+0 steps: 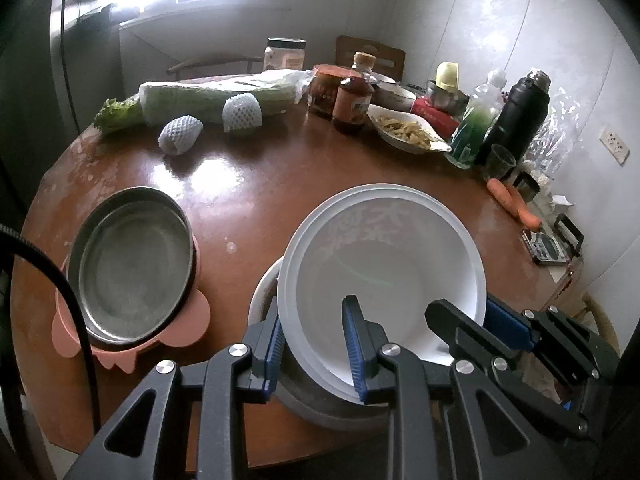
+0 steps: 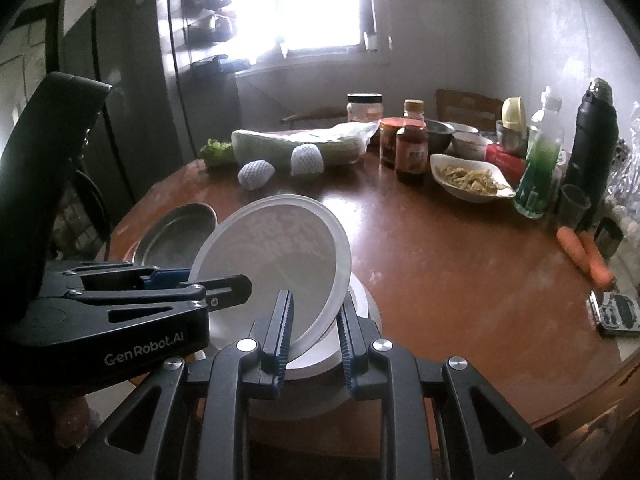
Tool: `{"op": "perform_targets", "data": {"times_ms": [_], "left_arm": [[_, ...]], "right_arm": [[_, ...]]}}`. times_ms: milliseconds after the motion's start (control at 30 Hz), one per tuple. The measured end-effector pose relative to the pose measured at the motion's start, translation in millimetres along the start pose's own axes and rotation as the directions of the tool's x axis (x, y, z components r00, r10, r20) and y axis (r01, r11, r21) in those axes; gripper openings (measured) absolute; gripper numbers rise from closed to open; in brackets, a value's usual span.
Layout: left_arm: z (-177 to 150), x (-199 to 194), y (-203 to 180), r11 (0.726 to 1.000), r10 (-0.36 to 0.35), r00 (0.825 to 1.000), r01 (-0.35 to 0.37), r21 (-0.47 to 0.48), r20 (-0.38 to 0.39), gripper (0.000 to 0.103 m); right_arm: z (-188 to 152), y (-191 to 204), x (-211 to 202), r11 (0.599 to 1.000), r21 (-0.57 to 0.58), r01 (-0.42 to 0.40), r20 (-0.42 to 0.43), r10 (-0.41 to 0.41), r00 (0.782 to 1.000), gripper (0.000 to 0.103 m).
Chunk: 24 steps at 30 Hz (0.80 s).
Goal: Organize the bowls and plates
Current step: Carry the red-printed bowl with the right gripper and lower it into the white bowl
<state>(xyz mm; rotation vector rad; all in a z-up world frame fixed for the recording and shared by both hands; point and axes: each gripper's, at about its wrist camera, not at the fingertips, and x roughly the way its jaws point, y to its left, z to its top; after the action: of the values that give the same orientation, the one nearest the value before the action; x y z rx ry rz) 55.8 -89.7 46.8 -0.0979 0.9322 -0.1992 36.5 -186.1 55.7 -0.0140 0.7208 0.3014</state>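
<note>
You are working at a round brown table (image 1: 256,200) in a kitchen, with a bright window (image 2: 304,4) behind it. Take the white bowl (image 1: 380,264) as your landmark. To its left on the table sits a metal bowl (image 1: 132,264), nested in a pink tray (image 1: 192,320) and well apart from the white bowl.

The white bowl itself is tilted, its near rim lifted, and it rests over a stack of white dishes (image 2: 360,300) just beneath it. Your left gripper (image 1: 316,344) is clamped on the near-left rim of the white bowl, one blue pad inside and one outside. Your right gripper (image 2: 314,340) straddles the bowl's near-right rim, one finger on each side of the wall; its jaws stand a little apart, and you cannot tell whether they are pinching the rim.

Beyond the white bowl, at the far side of the table, lie a wrapped cabbage (image 1: 216,96), two foam-netted fruits (image 1: 180,134), sauce bottles (image 1: 352,104) and a dish of food (image 1: 408,130). To the right of the bowl are a black flask (image 1: 520,116) and two carrots (image 1: 516,202).
</note>
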Motion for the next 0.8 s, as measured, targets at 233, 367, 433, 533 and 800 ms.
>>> {"op": "perform_targets", "data": {"times_ms": [233,367,433,533,800], "left_arm": [[-1.3,5.6,1.4,1.0,0.004,1.0,-0.004,-0.001,-0.01,0.028],[-3.3,6.2,1.0,1.0,0.008,1.0,-0.008,-0.002,-0.014,0.028],[-3.9,7.1,1.2,1.0,0.007,1.0,-0.007,-0.004,-0.015,0.027],[-4.9,9.1,0.9,1.0,0.01,1.0,-0.01,-0.002,-0.021,0.028],[-6.0,14.0,-0.4,1.0,0.018,0.999,-0.018,0.001,-0.032,0.028]], "right_arm": [[-2.4,0.2,4.6,1.0,-0.001,-0.002,-0.007,0.002,1.0,0.024],[-3.9,-0.4,6.2,1.0,-0.001,-0.004,-0.014,0.004,1.0,0.024],[-4.4,-0.6,6.7,1.0,0.0,-0.005,-0.014,0.005,1.0,0.024],[-6.6,-0.6,8.1,1.0,0.002,-0.006,-0.017,0.006,1.0,0.024],[-10.4,-3.6,11.2,1.0,0.007,-0.012,-0.026,0.012,1.0,0.024]]}}
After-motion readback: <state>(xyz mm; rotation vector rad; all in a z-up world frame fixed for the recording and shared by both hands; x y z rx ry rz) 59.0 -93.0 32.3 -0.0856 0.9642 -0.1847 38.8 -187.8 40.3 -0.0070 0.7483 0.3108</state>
